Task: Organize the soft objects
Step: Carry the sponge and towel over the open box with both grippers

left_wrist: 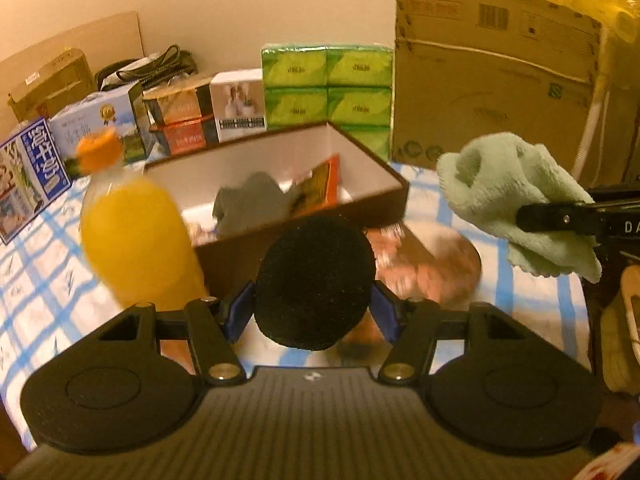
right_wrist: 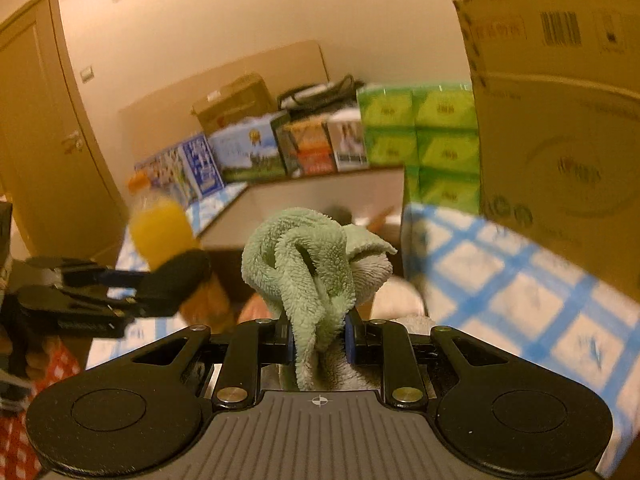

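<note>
My left gripper (left_wrist: 314, 312) is shut on a black round sponge (left_wrist: 316, 280) and holds it above the table just in front of the open brown box (left_wrist: 372, 196). The box holds a grey cloth (left_wrist: 248, 204) and an orange packet (left_wrist: 320, 184). My right gripper (right_wrist: 318, 340) is shut on a pale green fluffy towel (right_wrist: 308, 268), held in the air right of the box; the towel also shows in the left wrist view (left_wrist: 512, 196). The left gripper with the sponge (right_wrist: 176, 276) shows at the left of the right wrist view.
An orange juice bottle (left_wrist: 132, 224) stands left of the box. A round pinkish item (left_wrist: 432, 264) lies on the blue checked tablecloth (left_wrist: 532, 304). Cartons (left_wrist: 96, 124), green tissue packs (left_wrist: 328, 88) and a large cardboard box (left_wrist: 492, 84) line the back.
</note>
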Motion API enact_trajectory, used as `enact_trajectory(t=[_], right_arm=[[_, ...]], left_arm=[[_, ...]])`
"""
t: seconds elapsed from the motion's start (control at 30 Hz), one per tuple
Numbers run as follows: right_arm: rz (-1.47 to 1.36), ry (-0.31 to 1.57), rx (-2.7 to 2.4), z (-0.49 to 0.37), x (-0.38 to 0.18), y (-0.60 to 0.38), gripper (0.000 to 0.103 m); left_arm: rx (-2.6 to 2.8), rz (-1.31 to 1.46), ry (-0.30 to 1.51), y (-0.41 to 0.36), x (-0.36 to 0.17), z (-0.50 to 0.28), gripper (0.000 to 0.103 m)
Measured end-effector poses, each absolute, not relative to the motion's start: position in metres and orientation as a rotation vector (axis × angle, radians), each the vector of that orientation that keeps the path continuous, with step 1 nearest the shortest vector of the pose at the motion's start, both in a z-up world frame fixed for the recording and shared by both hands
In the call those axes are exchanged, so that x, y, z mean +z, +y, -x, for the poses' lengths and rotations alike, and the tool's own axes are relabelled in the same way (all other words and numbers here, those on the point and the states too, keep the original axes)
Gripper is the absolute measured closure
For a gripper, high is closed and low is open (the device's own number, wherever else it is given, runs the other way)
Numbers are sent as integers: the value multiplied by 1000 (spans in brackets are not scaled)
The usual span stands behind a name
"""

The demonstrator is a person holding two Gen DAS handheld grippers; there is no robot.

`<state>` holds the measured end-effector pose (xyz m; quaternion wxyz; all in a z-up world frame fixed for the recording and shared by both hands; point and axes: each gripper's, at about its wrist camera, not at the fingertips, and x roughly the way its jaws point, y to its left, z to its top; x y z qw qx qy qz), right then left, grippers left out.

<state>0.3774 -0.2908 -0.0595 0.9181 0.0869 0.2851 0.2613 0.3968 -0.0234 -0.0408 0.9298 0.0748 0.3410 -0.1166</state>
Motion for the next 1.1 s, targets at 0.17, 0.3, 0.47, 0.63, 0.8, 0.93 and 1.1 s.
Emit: enact_trajectory(t=[0.17,0.3,0.47,0.63,0.8,0.93,1.1], right_arm=[[-241,570,558,-427,-44,-287,80],[-311,575,574,-467,-40,-283,80],[-370,589,563,-517,-45,-275,80],[-419,580,538,-557,-55,-269,80],[-429,601,511,-589,-70,-259,80],[-444,616,499,-606,-84,-252,80],[-480,629,492,-626,-101,-246,58]], left_arm=[[-197,-122,709,-31,-29,-442,43],[-137,-100,725,-35,-26,-476,43],[-68,-70,752,-41,-28,-519,43],[23,-40,781,-45,-37,-551,43],[106,-13,798,-46,-49,-578,43],[128,-5,814,-48,-62,-594,43],[143,-9,819,-50,-74,-605,43]])
